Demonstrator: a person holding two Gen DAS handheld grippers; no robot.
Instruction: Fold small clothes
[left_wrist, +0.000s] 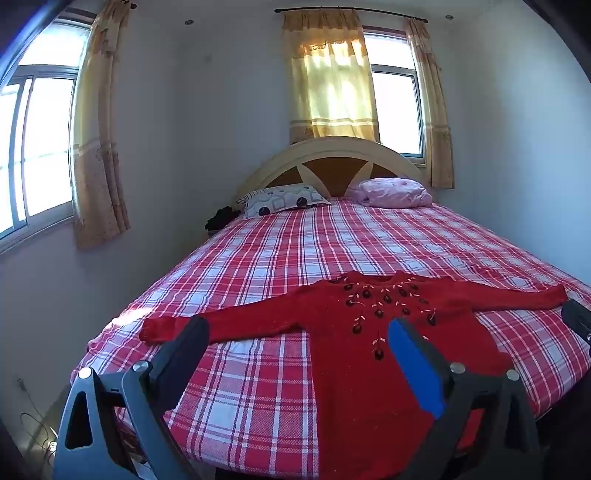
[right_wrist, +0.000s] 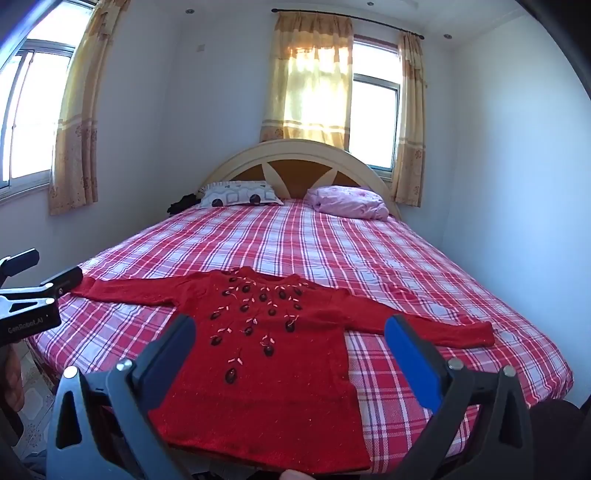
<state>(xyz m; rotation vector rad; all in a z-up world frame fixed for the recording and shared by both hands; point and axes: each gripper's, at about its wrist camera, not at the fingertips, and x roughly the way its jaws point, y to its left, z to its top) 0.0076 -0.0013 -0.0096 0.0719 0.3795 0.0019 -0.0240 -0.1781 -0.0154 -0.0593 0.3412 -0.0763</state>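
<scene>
A red knitted sweater (right_wrist: 269, 354) lies flat and face up on the near part of the bed's red-and-white checked sheet (right_wrist: 332, 243), both sleeves spread out sideways and its hem reaching the near edge of the mattress. Beyond its collar the sheet runs bare up to the pillows. The left sleeve cuff (left_wrist: 155, 328) ends close to the left edge of the bed, and the right sleeve cuff (right_wrist: 480, 334) stops short of the right edge, with a strip of sheet beside it.

At the head of the bed a patterned white pillow (right_wrist: 238, 194) and a pink pillow (right_wrist: 351, 203) rest against the arched headboard (right_wrist: 295, 162), well apart from the sweater. A dark bundle (left_wrist: 221, 218), too small to identify, sits beside the white pillow. Yellow curtains (right_wrist: 310, 77) hang at the windows.

The left gripper (left_wrist: 299, 332) hangs above the near left side of the sweater, its fingers spread wide and holding nothing. The right gripper (right_wrist: 291, 334) is likewise wide apart and empty, above the sweater's body near the hem; whether either touches the fabric is hard to tell from this angle.
</scene>
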